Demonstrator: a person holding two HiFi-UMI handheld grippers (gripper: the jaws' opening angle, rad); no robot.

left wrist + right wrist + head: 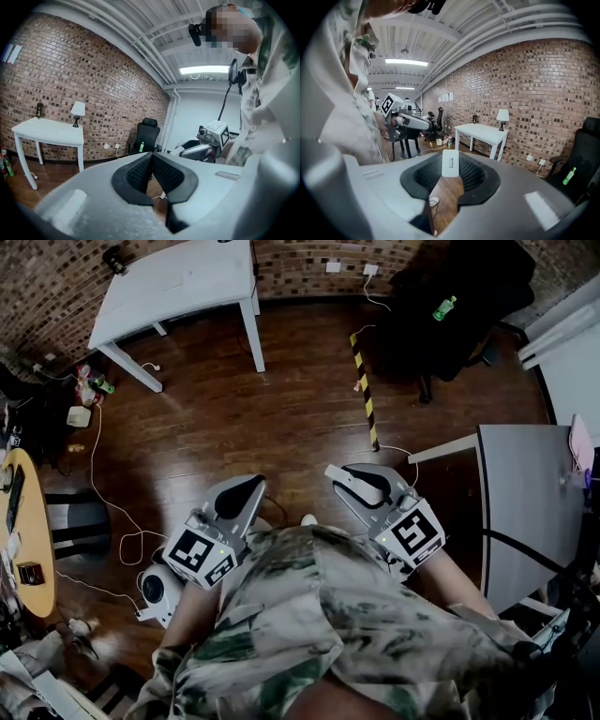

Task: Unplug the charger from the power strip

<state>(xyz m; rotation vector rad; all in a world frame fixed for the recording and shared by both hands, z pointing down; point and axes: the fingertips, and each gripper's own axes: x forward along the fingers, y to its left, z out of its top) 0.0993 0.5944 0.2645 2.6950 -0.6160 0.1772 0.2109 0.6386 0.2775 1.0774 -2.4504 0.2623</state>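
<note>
My right gripper (451,169) is shut on a small white charger (451,163), which stands upright between the pads; no cable hangs from it. In the head view that gripper (360,484) is held at waist height over the wooden floor, with the white charger (364,487) at its tip. My left gripper (152,161) is shut with nothing between its jaws, and sits level with the right one (246,487). I see no power strip in any view. Wall sockets (370,269) with a white cable are far off on the brick wall.
A white table (178,282) stands at the back left, a black office chair (450,306) with a green bottle (444,307) at the back right. A grey table (525,507) is on the right, a round wooden table (33,531) on the left. A yellow-black striped bar (364,390) and loose white cables (98,493) lie on the floor.
</note>
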